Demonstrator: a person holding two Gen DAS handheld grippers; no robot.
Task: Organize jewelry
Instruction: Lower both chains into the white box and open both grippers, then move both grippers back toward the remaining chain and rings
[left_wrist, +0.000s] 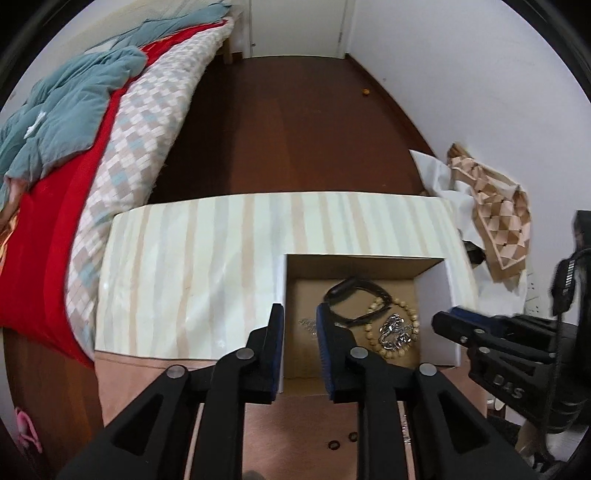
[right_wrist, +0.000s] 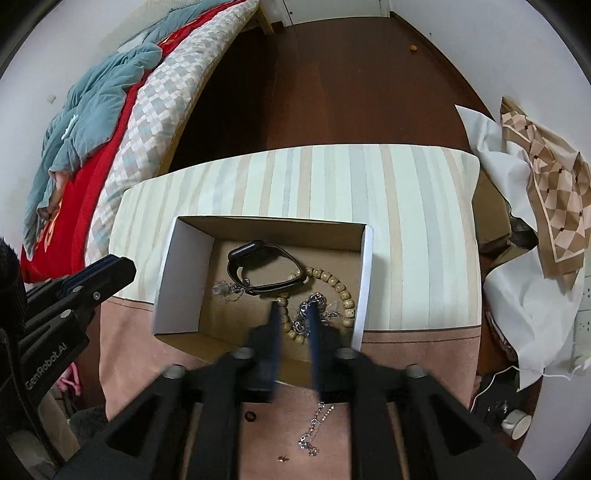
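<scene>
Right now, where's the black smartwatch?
In the right wrist view, the black smartwatch lies inside the open box, toward its far side, its strap touching the wooden bead bracelet.

Right gripper (right_wrist: 293, 312) is motion-blurred in its own view, so can't tell if the fingertips touch the silver chain (right_wrist: 314, 306) behind them. The bead bracelet (right_wrist: 332, 284) loop is partly hidden by those fingers too. In the left view, the left gripper (left_wrist: 300, 314) covers part of the small silver piece (left_wrist: 308, 326) in the cardboard box (left_wrist: 360, 267); too tiny to identify. The pink thing (left_wrist: 27, 430) at the bottom left is cut off by the lens edge.
</scene>
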